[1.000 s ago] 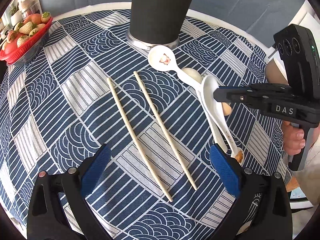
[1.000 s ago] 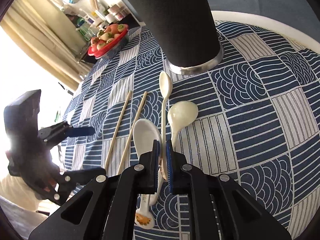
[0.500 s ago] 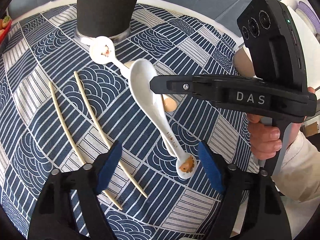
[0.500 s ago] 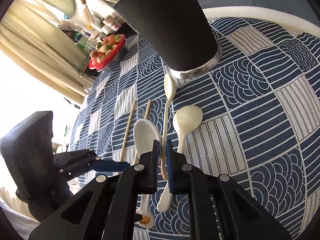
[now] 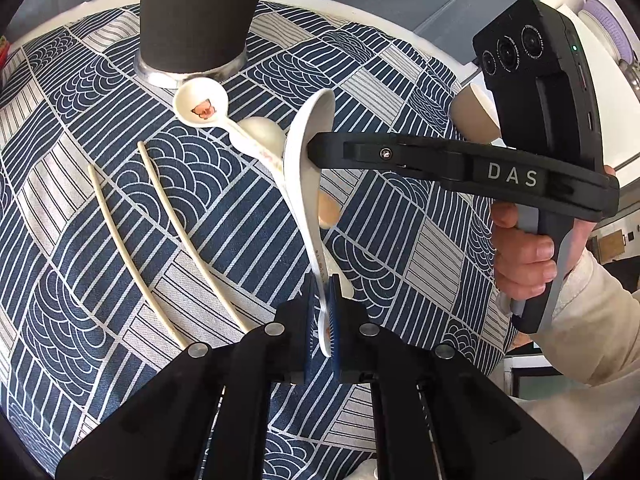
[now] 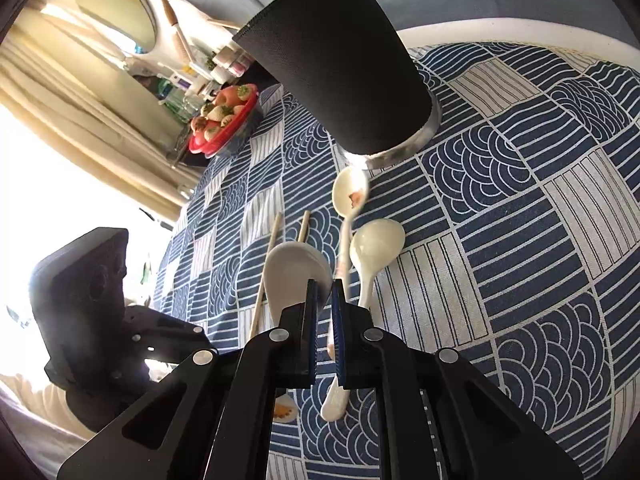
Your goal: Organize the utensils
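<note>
- Left gripper (image 5: 323,320): closing on the handle end of a white spoon (image 5: 308,148).
- Right gripper (image 5: 316,150): clamped on the same spoon's bowl.
- Ahead, chopsticks (image 5: 120,236) on the tabletop (image 5: 420,264).
- Farthest: black cup (image 5: 196,20).
- Handover step, probably; next, releasing one grip, then lifting toward the cup.

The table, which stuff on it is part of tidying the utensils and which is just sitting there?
Part of the job:
- white spoon, held by both grippers
- spoon with a picture in its bowl
- cream spoon
- two chopsticks
- black utensil holder

Just lying about:
- red bowl of strawberries
- patterned tablecloth
</note>
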